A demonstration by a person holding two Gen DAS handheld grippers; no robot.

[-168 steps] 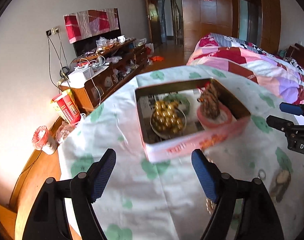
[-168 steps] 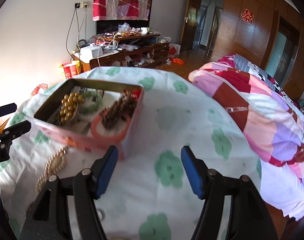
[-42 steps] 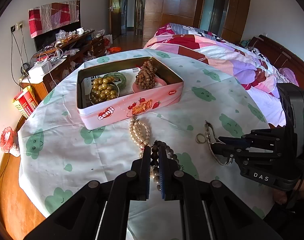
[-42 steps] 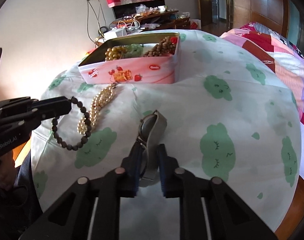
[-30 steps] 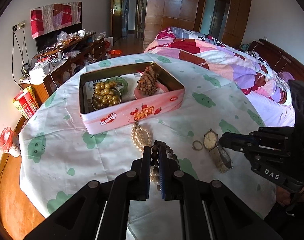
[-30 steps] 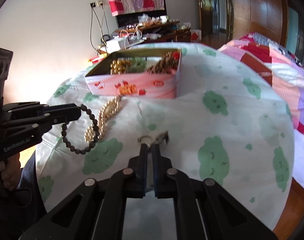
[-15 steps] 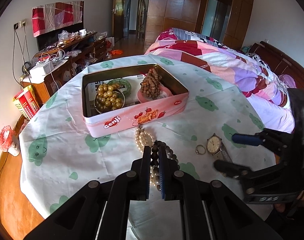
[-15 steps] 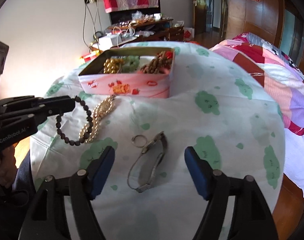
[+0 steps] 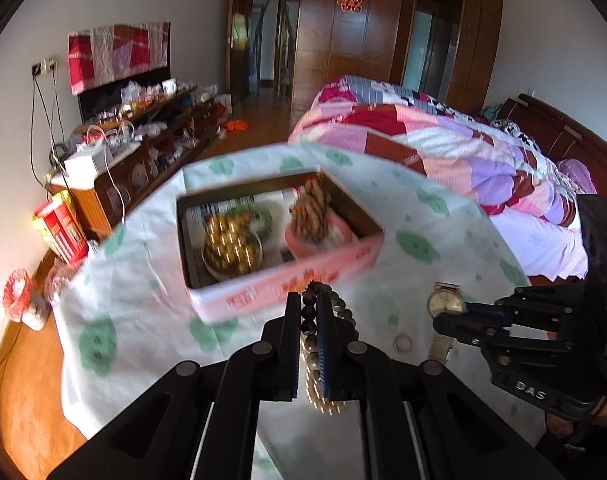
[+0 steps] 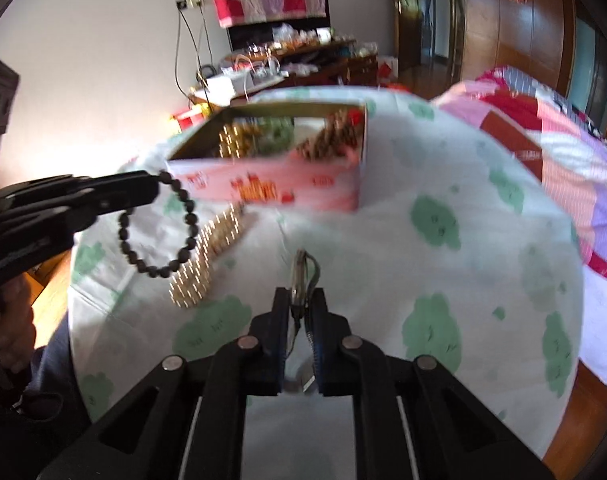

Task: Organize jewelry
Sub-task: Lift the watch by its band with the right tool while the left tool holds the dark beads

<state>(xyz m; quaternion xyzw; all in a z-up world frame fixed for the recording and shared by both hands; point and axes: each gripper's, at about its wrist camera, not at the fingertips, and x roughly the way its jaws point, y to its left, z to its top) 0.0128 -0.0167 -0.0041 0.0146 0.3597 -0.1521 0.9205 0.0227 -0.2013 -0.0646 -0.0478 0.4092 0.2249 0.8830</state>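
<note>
The left gripper's (image 9: 309, 312) fingers (image 9: 292, 320) are clamped on a dark bead bracelet (image 10: 159, 226), which hangs in a loop clear of the table. The right gripper's (image 10: 301, 312) fingers (image 10: 281, 312) have just been closing and are now pinched on a watch (image 9: 443, 304), its strap held between the pads. A small ring (image 9: 402, 343) is seen on the cloth just beside the watch, and a pearl strand (image 10: 207, 256) lies between the bracelet and the tin. The table is covered by a white cloth (image 10: 423, 280) printed with green shapes. Farther back on it stands an open pink tin (image 9: 279, 284), in which gold beads (image 9: 231, 246), a green bangle and a brown bead pile (image 9: 311, 216) on a pink dish are held. To the right of the table a bed with a patchwork quilt (image 9: 443, 148) is seen. To the left, a cluttered low wooden cabinet (image 9: 143, 140) stands against a white wall, with a red-and-white cloth (image 9: 115, 54) draped above it. Wooden doors (image 9: 351, 32) close the far end of the room.
</note>
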